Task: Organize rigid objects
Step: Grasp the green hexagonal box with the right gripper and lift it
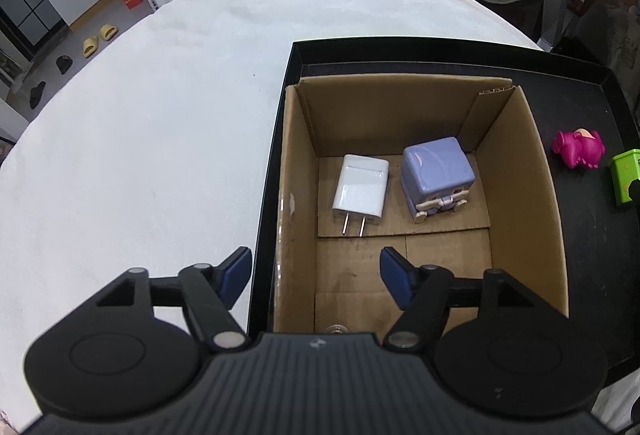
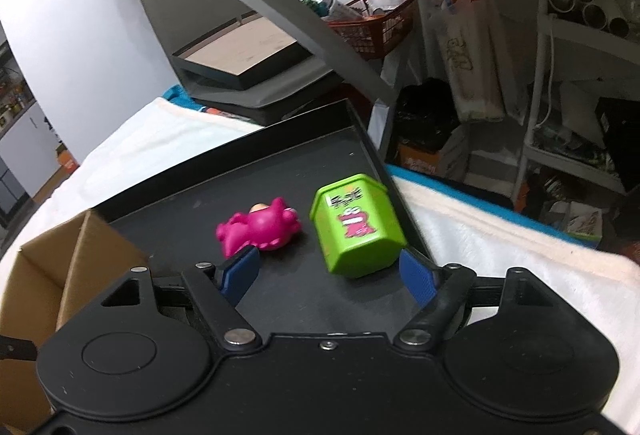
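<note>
A cardboard box (image 1: pixel 516 171) stands in a black tray (image 1: pixel 576 107). On the box floor lie a white plug charger (image 1: pixel 362 187) and a lilac cube toy (image 1: pixel 436 173), side by side. My left gripper (image 1: pixel 316 277) hangs open above the box's near left wall, nothing between its blue pads. On the tray's bare part lie a pink figure (image 2: pixel 260 229) and a green box with a red cartoon (image 2: pixel 358 225). My right gripper (image 2: pixel 330 275) is open just in front of them; the green box's near end sits by the right pad, not pressed.
The tray (image 2: pixel 248 171) rests on a white cloth over the table (image 1: pixel 160 123). The cardboard box (image 2: pixel 76 255) is to the left in the right wrist view. Shelves, a red basket (image 2: pixel 374 21) and clutter stand beyond the table's far edge.
</note>
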The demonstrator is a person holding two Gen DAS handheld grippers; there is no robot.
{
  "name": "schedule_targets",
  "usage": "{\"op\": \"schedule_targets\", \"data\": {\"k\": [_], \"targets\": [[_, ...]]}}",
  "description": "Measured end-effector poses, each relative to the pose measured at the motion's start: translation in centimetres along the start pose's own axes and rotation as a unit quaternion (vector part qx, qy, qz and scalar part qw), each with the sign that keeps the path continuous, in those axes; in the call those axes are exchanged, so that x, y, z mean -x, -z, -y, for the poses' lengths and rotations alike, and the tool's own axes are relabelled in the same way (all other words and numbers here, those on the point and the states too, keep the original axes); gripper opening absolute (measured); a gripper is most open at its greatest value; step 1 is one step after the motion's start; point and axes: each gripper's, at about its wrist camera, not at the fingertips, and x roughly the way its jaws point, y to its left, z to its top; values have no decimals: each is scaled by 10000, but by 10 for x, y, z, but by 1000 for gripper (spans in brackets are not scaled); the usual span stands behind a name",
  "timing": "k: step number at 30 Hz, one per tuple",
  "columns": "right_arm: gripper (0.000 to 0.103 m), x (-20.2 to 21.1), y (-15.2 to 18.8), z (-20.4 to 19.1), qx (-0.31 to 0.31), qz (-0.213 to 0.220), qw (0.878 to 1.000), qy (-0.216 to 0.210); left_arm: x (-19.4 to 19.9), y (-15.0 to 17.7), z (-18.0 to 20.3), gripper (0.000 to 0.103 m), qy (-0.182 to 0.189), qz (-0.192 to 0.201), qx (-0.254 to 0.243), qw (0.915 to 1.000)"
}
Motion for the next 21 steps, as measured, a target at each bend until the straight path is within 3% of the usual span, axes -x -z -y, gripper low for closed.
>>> {"op": "schedule_targets", "data": {"k": [5, 11, 21], "targets": [[73, -4, -3, 7, -65, 106, 9999, 71, 2, -5, 8, 74, -68, 41, -46, 10000], [56, -16, -5, 11, -7, 75, 9999, 74, -1, -10, 14, 75, -117, 28, -41, 9999], [54, -21, -9, 0, 428, 219, 9988, 78, -6, -9, 16, 76, -132, -38, -70, 9999]]}}
